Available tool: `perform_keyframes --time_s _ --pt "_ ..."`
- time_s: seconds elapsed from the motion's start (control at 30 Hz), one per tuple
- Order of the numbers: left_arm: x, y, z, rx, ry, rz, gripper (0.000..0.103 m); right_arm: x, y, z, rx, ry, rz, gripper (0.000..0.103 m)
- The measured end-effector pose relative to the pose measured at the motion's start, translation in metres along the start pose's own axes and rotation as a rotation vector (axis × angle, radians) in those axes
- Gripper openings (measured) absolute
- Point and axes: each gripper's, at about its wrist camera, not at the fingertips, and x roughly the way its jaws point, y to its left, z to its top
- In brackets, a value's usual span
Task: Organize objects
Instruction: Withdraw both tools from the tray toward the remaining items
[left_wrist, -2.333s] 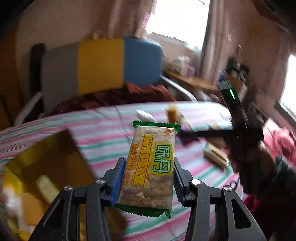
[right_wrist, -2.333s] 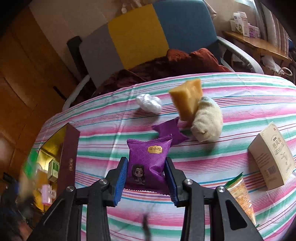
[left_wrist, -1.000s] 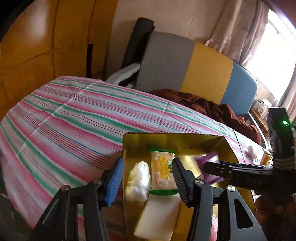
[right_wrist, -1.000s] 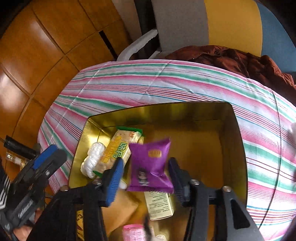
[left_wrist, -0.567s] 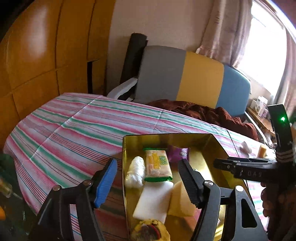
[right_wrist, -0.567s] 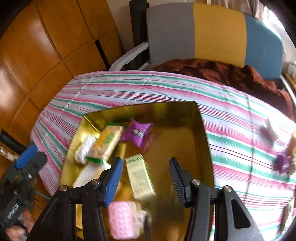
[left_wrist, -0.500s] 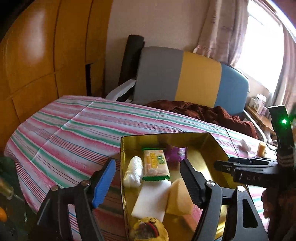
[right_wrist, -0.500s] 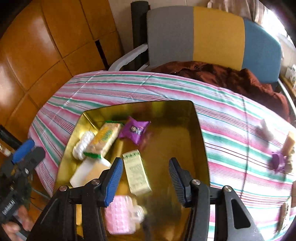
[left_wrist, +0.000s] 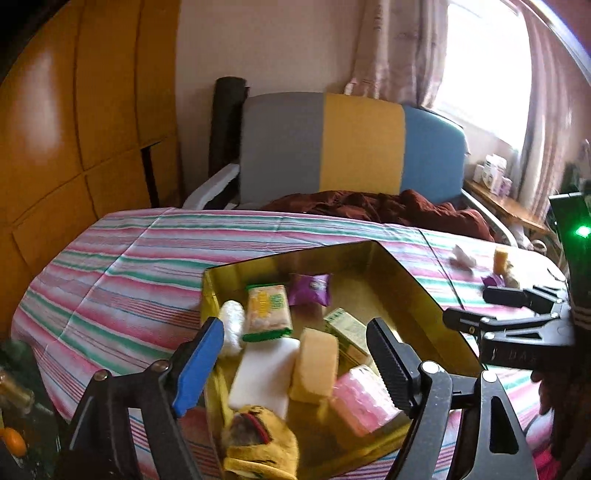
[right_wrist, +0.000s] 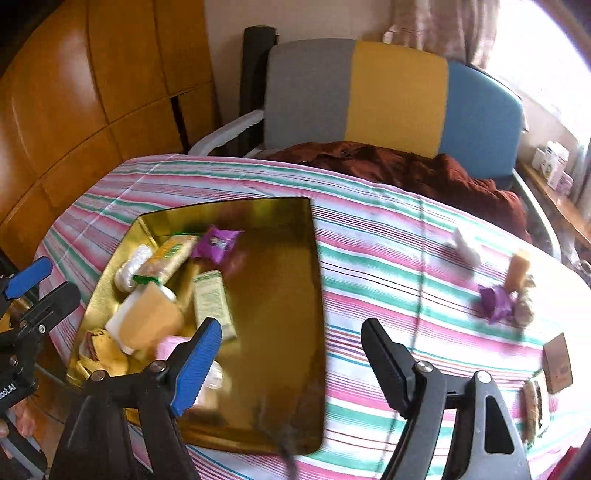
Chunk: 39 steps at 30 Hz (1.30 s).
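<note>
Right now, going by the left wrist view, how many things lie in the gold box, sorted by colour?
White: 2, roll and block
Yellow or tan: 2, sponge and plush toy
Green-printed: 2, cracker pack and carton
Purple: 1, snack pack
Pink: 1, bundle
Total: 8 visible in the gold box
</note>
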Motion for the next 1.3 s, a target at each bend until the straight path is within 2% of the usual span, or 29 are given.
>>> perform_keyframes --time_s 0.23,0.53,0.73,0.93,1.0,1.1,1.2,1.3 --pt "-0.003 -0.024 0.001 0.059 0.008 -0.031 0.082 -0.003 -0.048 -0.013 0.055 0.025 -0.067 0.079" --pt "-0.004 -0.048 0.0 0.106 0.014 -0.07 0.082 -0.013 -0.142 -0.033 0.183 0.07 -0.19 0.079" --pt "-0.002 -0.064 -0.004 0.137 0.028 -0.11 0.083 -0.02 -0.224 -0.049 0.329 0.116 -0.28 0.079" --pt "-0.003 -0.08 -0.004 0.173 0.031 -0.143 0.083 -0.03 -0.313 -0.083 0.603 0.12 -0.35 0.079" --pt "-0.003 -0.086 -0.003 0.186 0.034 -0.152 0.083 -0.033 -0.339 -0.102 0.75 0.104 -0.349 0.079" --pt "0.0 -0.098 -0.002 0.201 0.041 -0.171 0.084 -0.034 -0.363 -0.122 0.912 0.104 -0.3 0.08" --pt "0.004 -0.112 -0.003 0.222 0.056 -0.197 0.084 -0.028 -0.365 -0.126 0.926 0.141 -0.289 0.08" --pt "0.007 -0.129 -0.006 0.255 0.073 -0.23 0.084 -0.013 -0.357 -0.123 0.875 0.204 -0.261 0.08"
